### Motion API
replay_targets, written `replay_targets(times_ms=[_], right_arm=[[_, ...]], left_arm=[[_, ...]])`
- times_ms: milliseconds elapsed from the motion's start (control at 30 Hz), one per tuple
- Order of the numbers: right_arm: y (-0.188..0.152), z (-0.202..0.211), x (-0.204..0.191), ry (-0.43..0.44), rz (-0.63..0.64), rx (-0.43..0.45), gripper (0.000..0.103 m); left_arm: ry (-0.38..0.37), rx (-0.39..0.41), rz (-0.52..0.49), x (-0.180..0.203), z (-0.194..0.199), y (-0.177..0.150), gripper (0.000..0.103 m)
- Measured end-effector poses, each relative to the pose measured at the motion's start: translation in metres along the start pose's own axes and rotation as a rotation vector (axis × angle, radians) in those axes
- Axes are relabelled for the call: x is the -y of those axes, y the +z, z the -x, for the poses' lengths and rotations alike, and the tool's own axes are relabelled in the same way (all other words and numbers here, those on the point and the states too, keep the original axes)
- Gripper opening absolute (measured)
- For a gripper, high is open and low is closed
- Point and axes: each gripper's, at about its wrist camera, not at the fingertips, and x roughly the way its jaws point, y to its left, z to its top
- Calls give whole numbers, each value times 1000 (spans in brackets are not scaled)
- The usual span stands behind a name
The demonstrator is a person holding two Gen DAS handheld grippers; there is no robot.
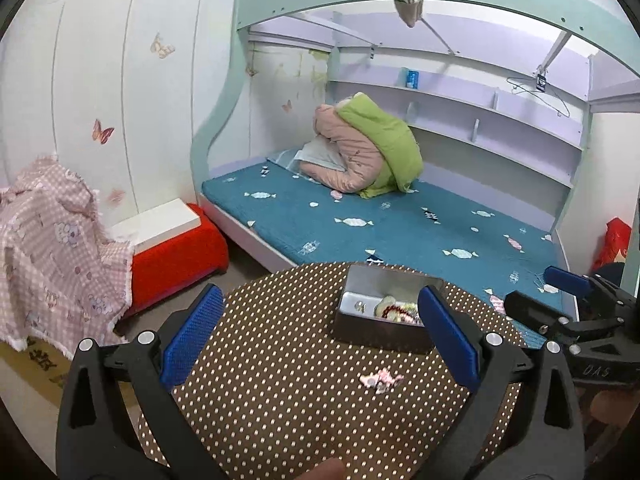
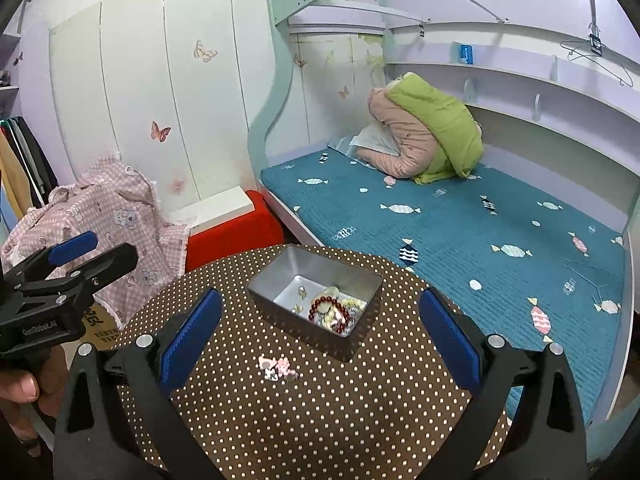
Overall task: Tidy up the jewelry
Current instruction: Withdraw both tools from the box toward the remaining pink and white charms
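Now pink trinket (image 2: pixel 278 368) lies between spread right gripper (image 2: pixel 320 336) fingers (image 2: pixel 192 332); untouched.

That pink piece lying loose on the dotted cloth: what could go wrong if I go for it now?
The pink piece is small and flat on the tablecloth, so the open right gripper may pinch cloth or drop part of it. The metal box sits just behind, already holding a red bead bracelet; overshooting could shove it.
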Motion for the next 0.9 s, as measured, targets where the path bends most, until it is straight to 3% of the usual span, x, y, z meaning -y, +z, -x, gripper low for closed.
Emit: replay_targets(times_ms=[300,533,600,700,900], right_arm=[[-28,-1,1,-5,9,-46,95],[-58,-43,-5,22,73,-173,95],[-66,-60,-8,28,91,-213,88],[-78,-93,-12,32,111,-285,65],[-88,-124,-23,75,147,-330,56]], left_arm=[[20,-70,37,-10,-7,-40,98],[38,-151,34,-12,-30,-73,98],[40,-173,39,-13,-37,-80,98],[46,-201,32,-13,-46,-90,98],[49,-247,33,-13,-62,-107,98]])
